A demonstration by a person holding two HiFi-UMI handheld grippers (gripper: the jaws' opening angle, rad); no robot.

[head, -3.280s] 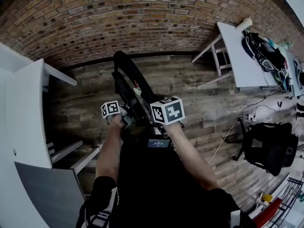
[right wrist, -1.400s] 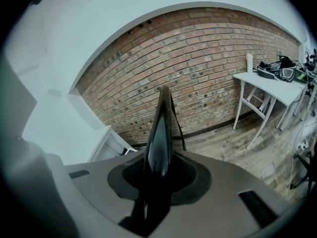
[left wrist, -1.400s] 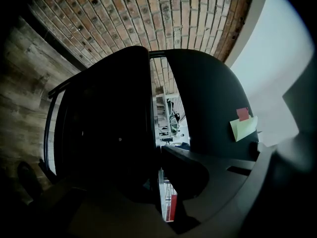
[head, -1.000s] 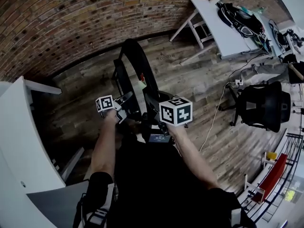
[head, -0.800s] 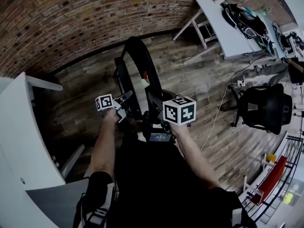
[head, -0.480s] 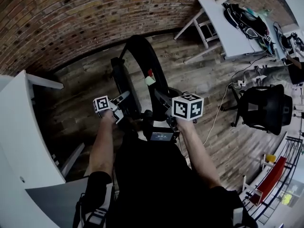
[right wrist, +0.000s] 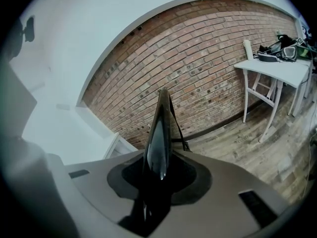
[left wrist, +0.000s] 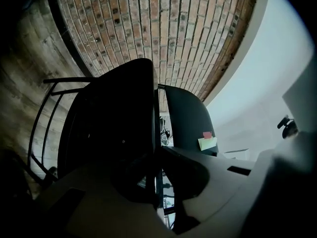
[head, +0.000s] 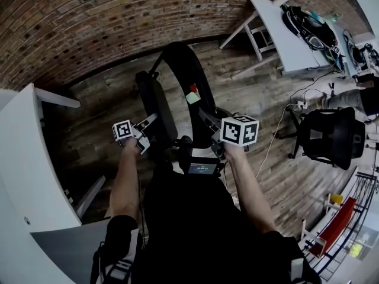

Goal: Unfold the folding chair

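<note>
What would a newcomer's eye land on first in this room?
The black folding chair at the centre stands out first. It is partly opened and gripped on either side by the person's left tongs and right tongs, the right pair having just closed further on its edge. A green sticky note shows on its dark back, and a red brick wall fills the background.

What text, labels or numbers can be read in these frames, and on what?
No readable words anywhere.
Small screen: glowing characters, too small to read.
Green note and red tag on the folding chair: no print legible.
Marker cubes: square patterns only, no letters.
</note>
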